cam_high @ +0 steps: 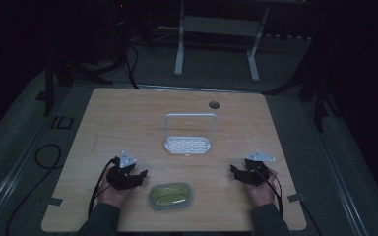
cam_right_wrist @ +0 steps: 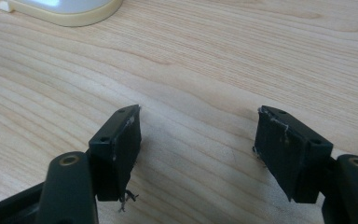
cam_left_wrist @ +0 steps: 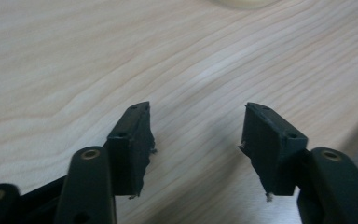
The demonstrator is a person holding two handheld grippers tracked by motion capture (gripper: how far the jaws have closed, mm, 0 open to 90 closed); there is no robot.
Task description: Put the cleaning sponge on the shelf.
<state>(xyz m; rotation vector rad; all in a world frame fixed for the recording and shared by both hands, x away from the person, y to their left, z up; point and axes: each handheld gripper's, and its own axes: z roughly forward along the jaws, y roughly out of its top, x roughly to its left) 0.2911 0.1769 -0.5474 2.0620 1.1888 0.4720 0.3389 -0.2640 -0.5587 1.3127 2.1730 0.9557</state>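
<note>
A lidded container [cam_high: 171, 195] with a greenish-yellow inside sits near the table's front edge, between my two hands. My left gripper [cam_high: 140, 175] rests low on the wood just left of it, open, jaws apart over bare table [cam_left_wrist: 196, 135]. My right gripper [cam_high: 234, 170] lies at the right of the container, also open with nothing between its jaws [cam_right_wrist: 198, 135]. A pale rounded edge of the container [cam_right_wrist: 60, 11] shows at the top left of the right gripper view, and a sliver of it [cam_left_wrist: 244, 3] at the top of the left gripper view.
A white rack [cam_high: 188, 145] with an upright handle frame stands at the table's middle. A round cable hole [cam_high: 213, 104] sits near the far edge. Cables trail from both grippers over the front edge. A white stand [cam_high: 216, 37] is on the floor beyond the wooden table [cam_high: 128, 113].
</note>
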